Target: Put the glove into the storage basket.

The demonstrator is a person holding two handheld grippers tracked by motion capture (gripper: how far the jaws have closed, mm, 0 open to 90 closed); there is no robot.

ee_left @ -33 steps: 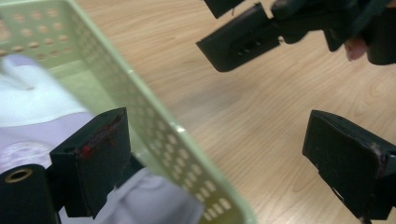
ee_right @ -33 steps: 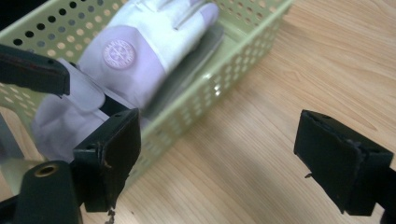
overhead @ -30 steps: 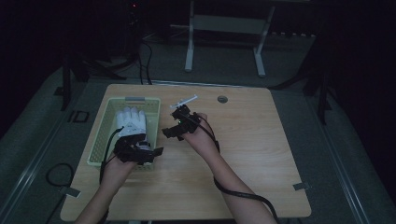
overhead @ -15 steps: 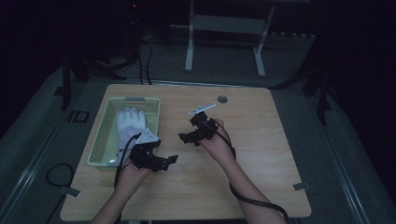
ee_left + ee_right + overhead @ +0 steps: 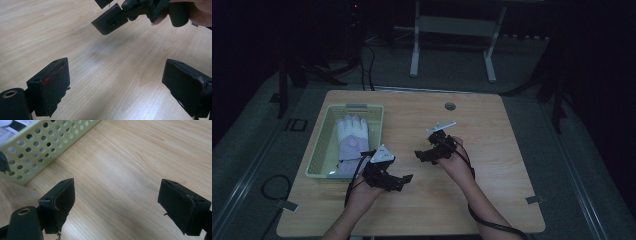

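A dim room; light falls mostly on the wooden table (image 5: 492, 200), which has a round grommet (image 5: 450, 106) near its far edge; grey floor (image 5: 532, 90) around it; a white metal stand (image 5: 452, 30) behind; black cables (image 5: 362, 55) trail at left.

Both forearms reach in from below, the left gripper (image 5: 404, 178) and right gripper (image 5: 422, 155) facing each other, jaws wide apart.

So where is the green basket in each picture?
High view: the green basket sits on the table's left side, a glove inside.
Left gripper view: not in it.
Right gripper view: its holed wall crosses the top left corner.
Shared landmark: the wooden table.
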